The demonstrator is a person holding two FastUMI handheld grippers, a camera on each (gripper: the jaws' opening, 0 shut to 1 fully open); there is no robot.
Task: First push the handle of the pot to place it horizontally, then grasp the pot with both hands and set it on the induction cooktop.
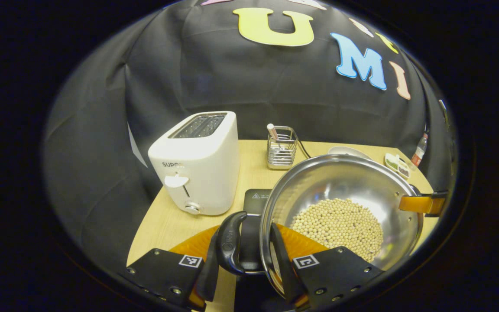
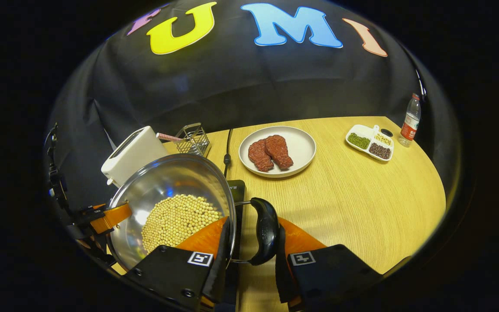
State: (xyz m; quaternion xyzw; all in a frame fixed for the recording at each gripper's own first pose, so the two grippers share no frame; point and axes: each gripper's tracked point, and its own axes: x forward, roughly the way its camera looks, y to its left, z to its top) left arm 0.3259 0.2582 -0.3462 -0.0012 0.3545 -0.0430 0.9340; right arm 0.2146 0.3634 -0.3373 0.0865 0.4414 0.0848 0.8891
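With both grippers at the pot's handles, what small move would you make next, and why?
Probably lower the pot gently onto the cooktop: the left gripper and right gripper each bracket a black side handle, and the dark cooktop seems to lie just beneath the pot.

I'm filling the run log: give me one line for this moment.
left tool: shut on pot handle | right tool: shut on pot handle | pot: held over cooktop

Both tongs point(image 1: 243, 260) point(image 2: 249, 255) clamped shut.
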